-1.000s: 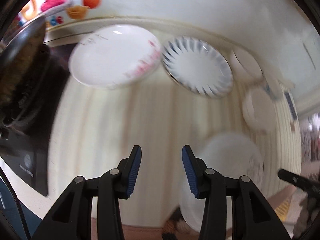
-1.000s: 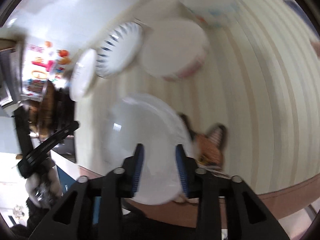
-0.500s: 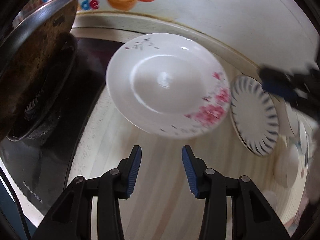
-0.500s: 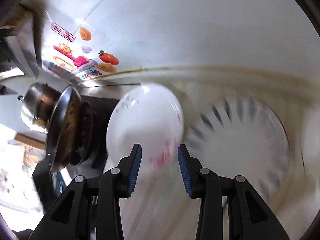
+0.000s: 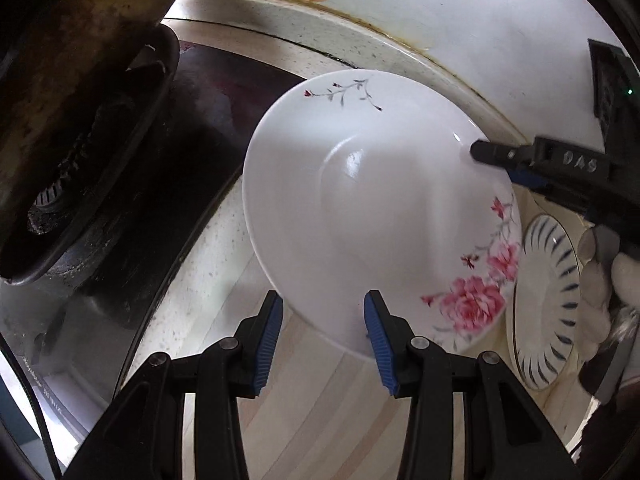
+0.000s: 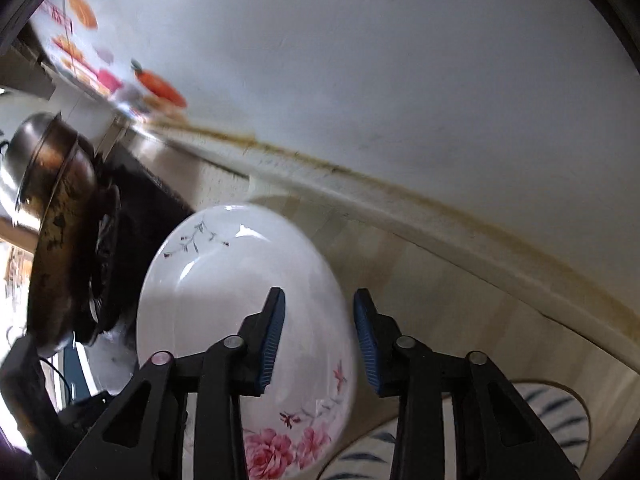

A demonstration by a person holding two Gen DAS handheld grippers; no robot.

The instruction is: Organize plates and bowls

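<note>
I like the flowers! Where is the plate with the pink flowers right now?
The flower plate lies on the counter in front of both grippers, between the black stove on its left and the striped plate on its right.

The right tongs (image 6: 319, 334) cover the flowered plate (image 6: 224, 280) at its rim, so contact cannot be judged. The striped plate (image 6: 552, 412) beside it is blurred, cut off by the picture's bottom edge.

Both open grippers, left (image 5: 323, 334) and right (image 6: 319, 334), now much closer to the floral plate (image 5: 376, 216), straddling its rim.
</note>
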